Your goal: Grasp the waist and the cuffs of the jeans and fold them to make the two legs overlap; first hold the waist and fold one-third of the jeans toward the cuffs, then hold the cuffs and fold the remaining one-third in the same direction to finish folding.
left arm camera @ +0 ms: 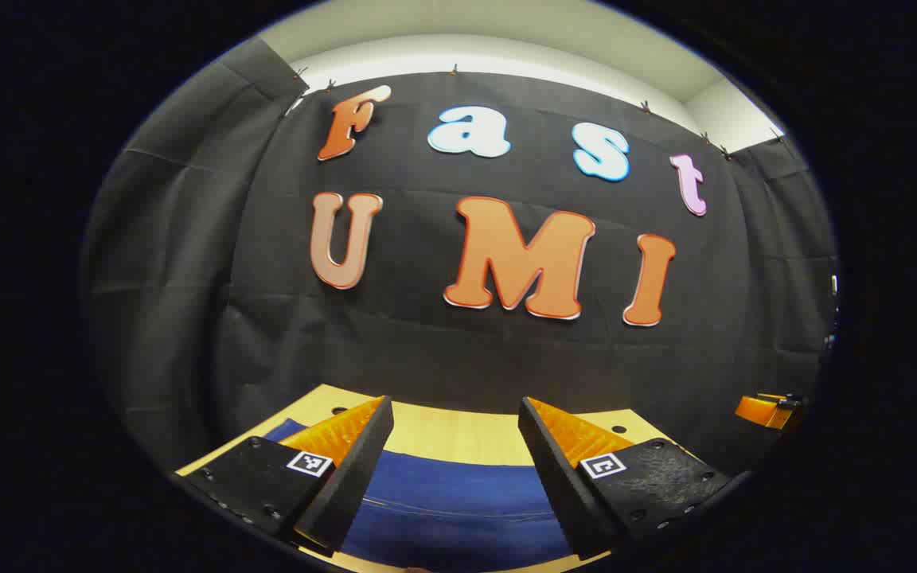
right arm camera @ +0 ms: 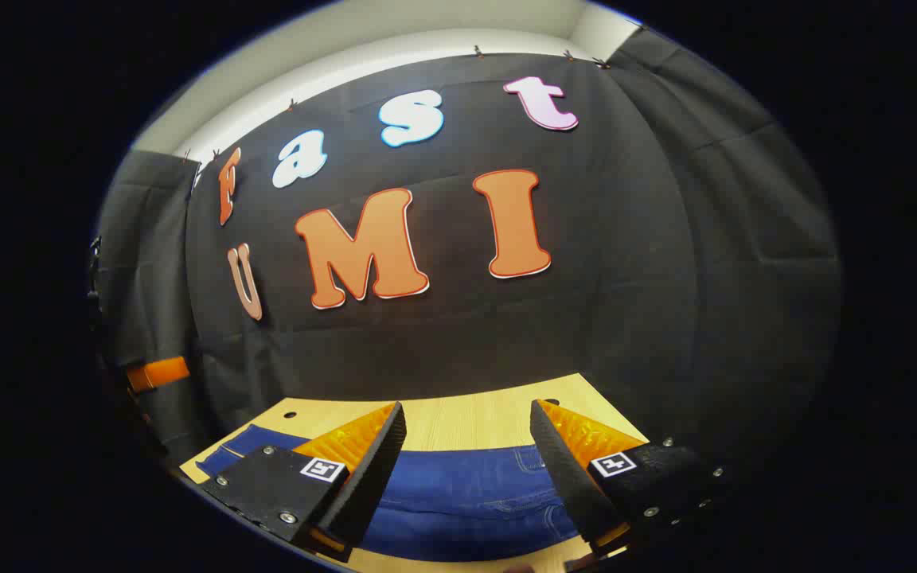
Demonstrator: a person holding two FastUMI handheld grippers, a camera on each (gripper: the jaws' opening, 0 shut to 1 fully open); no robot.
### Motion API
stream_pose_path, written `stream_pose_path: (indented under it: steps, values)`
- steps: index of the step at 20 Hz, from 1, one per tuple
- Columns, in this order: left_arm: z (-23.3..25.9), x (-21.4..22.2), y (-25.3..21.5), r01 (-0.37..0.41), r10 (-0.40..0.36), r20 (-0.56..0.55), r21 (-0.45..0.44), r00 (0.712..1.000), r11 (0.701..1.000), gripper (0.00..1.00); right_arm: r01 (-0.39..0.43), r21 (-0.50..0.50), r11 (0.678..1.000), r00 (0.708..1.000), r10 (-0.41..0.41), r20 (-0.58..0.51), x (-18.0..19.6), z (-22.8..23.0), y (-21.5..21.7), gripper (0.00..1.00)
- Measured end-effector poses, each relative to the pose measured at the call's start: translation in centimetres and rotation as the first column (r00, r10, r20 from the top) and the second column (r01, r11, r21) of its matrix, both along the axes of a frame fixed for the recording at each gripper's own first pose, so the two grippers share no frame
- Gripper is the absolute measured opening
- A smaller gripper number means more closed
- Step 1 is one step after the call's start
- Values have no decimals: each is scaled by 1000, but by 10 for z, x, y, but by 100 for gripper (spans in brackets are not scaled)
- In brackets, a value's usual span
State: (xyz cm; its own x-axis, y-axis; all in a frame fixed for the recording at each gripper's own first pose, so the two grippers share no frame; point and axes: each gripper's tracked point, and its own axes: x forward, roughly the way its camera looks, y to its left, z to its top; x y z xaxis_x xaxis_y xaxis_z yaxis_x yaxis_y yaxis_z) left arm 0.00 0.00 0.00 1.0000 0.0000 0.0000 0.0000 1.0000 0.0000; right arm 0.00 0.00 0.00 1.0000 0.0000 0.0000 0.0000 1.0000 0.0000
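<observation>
both grippers up off the cloth here, nothing picked up. left gripper [left arm camera: 456, 430] has its fingers spread wide with open air between them, and through that gap, down at six o'clock in the left gripper view, the jeans [left arm camera: 458, 501] lie flat and blue on the table [left arm camera: 442, 434]. right gripper [right arm camera: 466, 434] is the same story, fingers apart and pinching nothing, with the jeans [right arm camera: 466, 493] spread below it; there is stitching and what looks like a pocket seam near five o'clock, so this may be the waist end, though i can't say for sure.

judging the progress: the denim reads as one flat layer across the board, no fold edge to be seen in the strip that shows, so i'd call it the very start. the legs have yet to be brought together, and both third-folds are left to do. much of the garment is cut off below, so the full lay is hidden.

the surface is a pale wooden board with small dark holes near its far edge. beyond it, black cloth walls wrap the booth from nine through three o'clock, with a light ceiling band at twelve.
</observation>
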Motion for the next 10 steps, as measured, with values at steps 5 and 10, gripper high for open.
stream_pose_path:
  steps: [5,10]
  values:
    - [29,-17,73,-101,101,-5,-22,995,995,94,-39,-24,999,998,38,-45,-15,-2,50,97]
    - [67,-13,58,-13,17,72,-57,997,998,94,-2,-49,999,1000,1,-26,-31,-1,41,96]
